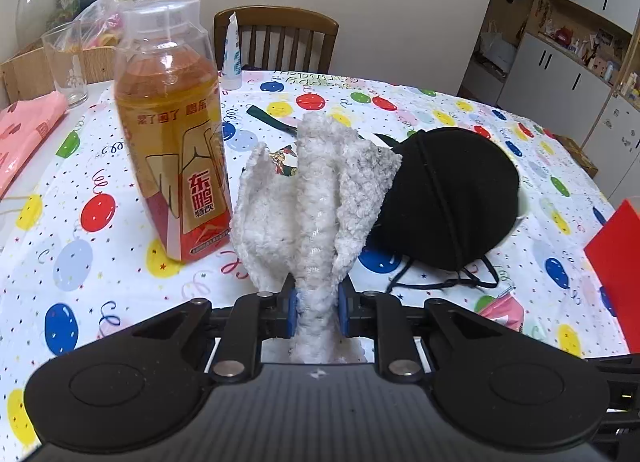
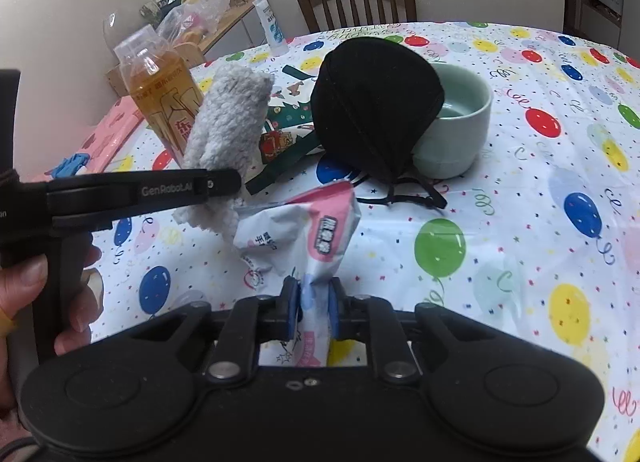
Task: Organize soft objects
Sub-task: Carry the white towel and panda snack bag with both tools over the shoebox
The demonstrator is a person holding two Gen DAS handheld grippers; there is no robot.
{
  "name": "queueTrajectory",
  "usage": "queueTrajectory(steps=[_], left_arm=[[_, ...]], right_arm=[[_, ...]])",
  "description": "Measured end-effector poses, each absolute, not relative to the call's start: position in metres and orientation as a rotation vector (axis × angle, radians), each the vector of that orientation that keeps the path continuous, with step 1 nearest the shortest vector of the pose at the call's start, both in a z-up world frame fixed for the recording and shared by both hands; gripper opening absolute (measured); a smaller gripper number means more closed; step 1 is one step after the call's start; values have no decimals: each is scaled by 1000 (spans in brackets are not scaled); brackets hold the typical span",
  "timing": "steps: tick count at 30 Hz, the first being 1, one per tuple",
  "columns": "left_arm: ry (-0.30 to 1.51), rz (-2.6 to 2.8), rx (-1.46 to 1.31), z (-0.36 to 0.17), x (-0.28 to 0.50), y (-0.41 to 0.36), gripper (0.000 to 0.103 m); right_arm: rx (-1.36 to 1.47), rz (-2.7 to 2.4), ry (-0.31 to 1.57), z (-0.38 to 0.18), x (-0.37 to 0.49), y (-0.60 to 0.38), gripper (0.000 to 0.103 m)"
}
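My left gripper (image 1: 318, 312) is shut on a fluffy white cloth (image 1: 316, 197) and holds it above the table; the cloth also shows in the right wrist view (image 2: 228, 121), pinched by the left gripper (image 2: 230, 191). My right gripper (image 2: 314, 312) is shut on a pink and white tissue pack (image 2: 304, 234), lifted off the tablecloth. A black cap (image 1: 448, 197) lies on the table beyond the cloth; in the right wrist view the cap (image 2: 372, 109) leans on a pale green bowl (image 2: 460, 129).
A tall bottle of amber drink (image 1: 172, 133) stands left of the cloth. A glass (image 1: 66, 61), a white tube (image 1: 232, 53), a pink bag (image 1: 28, 129) and clutter sit at the back left. A red box (image 1: 616, 262) is at the right edge. A wooden chair (image 1: 276, 37) stands behind the balloon-print tablecloth (image 1: 80, 221).
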State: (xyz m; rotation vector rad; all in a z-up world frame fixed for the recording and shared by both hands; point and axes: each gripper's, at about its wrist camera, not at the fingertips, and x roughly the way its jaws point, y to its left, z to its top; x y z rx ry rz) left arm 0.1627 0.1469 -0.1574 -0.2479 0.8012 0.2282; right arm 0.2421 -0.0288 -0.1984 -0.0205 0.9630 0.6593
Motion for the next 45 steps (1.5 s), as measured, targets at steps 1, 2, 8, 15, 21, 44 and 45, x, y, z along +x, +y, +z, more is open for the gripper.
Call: queueTrajectory(steps=[1, 2, 8, 15, 21, 44, 45], left_arm=[[801, 228, -251, -156, 161, 146, 19], [801, 227, -259, -154, 158, 146, 19], [795, 207, -269, -141, 144, 139, 19], [794, 156, -275, -124, 132, 120, 19], [801, 92, -292, -112, 129, 99, 19], [806, -220, -217, -76, 167, -40, 19], [802, -228, -204, -74, 169, -48, 19]], right_arm=[[-15, 661, 962, -197, 241, -31, 13], [-10, 660, 964, -196, 240, -34, 13], [56, 643, 957, -186, 236, -56, 12], [146, 604, 943, -168, 233, -95, 12], [176, 565, 918, -151, 233, -133, 12], [336, 299, 787, -105, 249, -298, 12], [349, 286, 789, -104, 251, -304, 12]])
